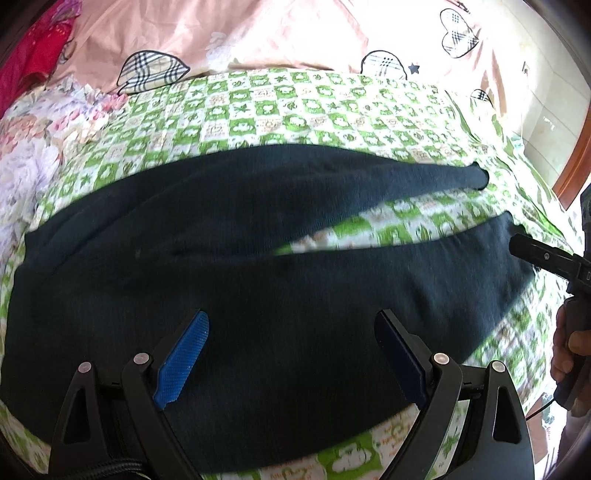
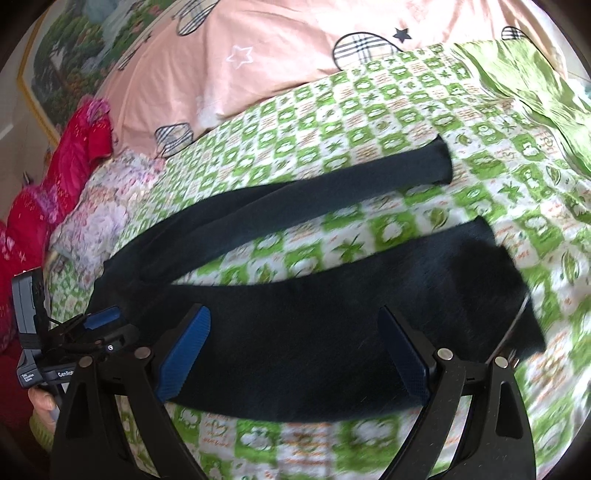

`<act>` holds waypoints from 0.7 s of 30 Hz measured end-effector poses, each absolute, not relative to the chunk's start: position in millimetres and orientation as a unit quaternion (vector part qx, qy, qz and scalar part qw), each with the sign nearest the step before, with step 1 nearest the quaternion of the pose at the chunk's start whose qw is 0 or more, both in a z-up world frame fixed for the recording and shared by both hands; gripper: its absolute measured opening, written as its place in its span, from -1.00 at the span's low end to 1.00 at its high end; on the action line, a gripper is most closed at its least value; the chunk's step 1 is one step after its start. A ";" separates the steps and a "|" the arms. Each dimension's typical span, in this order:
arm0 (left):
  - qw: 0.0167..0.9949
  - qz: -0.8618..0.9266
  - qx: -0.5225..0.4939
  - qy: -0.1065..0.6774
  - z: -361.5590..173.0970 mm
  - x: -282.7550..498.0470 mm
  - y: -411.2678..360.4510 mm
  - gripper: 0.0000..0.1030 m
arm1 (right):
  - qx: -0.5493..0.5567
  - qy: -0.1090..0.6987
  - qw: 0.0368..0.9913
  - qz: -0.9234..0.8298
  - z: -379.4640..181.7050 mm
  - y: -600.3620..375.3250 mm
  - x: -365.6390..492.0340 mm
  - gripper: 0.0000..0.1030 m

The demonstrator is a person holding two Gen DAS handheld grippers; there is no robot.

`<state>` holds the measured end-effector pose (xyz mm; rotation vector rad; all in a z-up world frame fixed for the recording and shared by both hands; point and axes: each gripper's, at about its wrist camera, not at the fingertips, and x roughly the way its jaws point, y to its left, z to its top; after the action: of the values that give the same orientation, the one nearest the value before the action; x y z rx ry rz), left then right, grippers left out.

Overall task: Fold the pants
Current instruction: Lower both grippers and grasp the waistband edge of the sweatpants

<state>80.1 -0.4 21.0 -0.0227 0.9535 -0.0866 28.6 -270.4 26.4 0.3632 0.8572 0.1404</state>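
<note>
Dark navy pants lie flat on a green-and-white checked bedsheet, waist to the left, legs spread in a V to the right. My left gripper is open and empty, hovering over the hip part of the near leg. My right gripper is open and empty above the lower part of the near leg. The far leg ends at a cuff further back. The right gripper also shows at the right edge of the left wrist view, by the near cuff.
A pink quilt with plaid heart prints lies behind the sheet. A floral cushion and red fabric sit at the left. A framed picture hangs on the wall. The bed's wooden edge is at right.
</note>
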 end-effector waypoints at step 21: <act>0.866 -0.137 0.070 0.475 35.2 263.5 -12.5 0.79 | 0.225 0.449 0.864 0.042 35.4 -403.8 160.2 0.54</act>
<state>263.5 -12.5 35.2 0.1476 0.9955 -0.2865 160.2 -403.8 35.4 0.4716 0.9412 0.0879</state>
